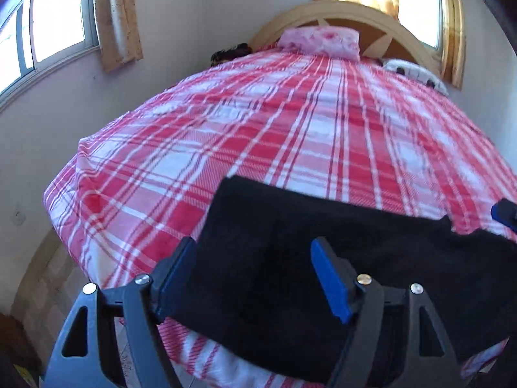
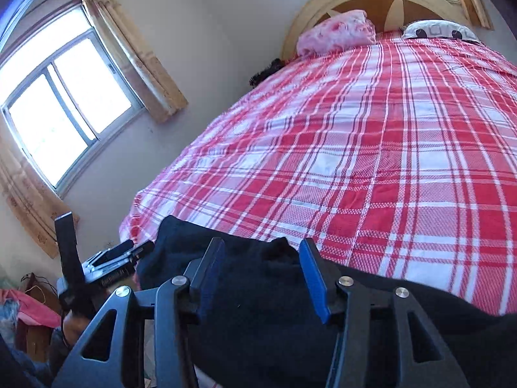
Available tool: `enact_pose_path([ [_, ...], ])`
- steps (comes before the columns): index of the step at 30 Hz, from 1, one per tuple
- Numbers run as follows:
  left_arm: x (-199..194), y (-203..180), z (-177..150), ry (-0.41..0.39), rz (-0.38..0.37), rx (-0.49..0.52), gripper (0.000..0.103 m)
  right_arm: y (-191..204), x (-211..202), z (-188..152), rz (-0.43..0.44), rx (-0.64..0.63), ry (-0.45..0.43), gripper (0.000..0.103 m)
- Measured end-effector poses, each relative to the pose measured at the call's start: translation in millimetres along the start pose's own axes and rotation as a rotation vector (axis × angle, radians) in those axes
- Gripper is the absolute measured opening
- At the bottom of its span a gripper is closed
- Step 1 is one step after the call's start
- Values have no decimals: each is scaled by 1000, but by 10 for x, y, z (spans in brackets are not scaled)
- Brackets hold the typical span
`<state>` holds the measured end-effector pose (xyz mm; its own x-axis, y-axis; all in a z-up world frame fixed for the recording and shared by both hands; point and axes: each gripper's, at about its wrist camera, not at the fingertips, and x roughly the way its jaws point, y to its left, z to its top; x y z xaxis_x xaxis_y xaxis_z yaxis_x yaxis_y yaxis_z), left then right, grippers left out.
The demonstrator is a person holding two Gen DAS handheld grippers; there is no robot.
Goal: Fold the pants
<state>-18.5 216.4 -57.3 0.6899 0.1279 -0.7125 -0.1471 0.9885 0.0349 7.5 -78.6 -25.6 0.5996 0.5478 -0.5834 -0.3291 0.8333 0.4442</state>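
Black pants lie folded on the near edge of a bed with a red and white plaid sheet. My left gripper is open, its blue fingers wide apart over the pants' left part. In the right wrist view the pants fill the bottom, and my right gripper is open with its fingers astride a bump of the cloth. The left gripper shows at the left beside the pants' end. The right gripper's tip shows at the right edge of the left wrist view.
A pink pillow and a white patterned pillow lie at the wooden headboard. A dark item sits at the bed's far left corner. Windows with curtains stand on the left wall. Clutter lies on the floor left.
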Motion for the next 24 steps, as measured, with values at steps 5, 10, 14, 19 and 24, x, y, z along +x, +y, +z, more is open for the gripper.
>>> enact_pose_path([
  [5,188,99,-100,50,55,-54,86,-19,618,-3,-47,0,174,21],
  [10,249,191,-144,47,47,-89,98,-21,980,20,-71,17,239,20],
  [14,235,198,-119,51,43,-89,99,-226,1037,171,-93,129,190,20],
  [19,48,143,-29,-4,64,-67,98,-404,142,179,9,239,-68,21],
  [24,84,-45,24,1,39,-40,98,-906,-1224,-71,-152,291,-322,28],
])
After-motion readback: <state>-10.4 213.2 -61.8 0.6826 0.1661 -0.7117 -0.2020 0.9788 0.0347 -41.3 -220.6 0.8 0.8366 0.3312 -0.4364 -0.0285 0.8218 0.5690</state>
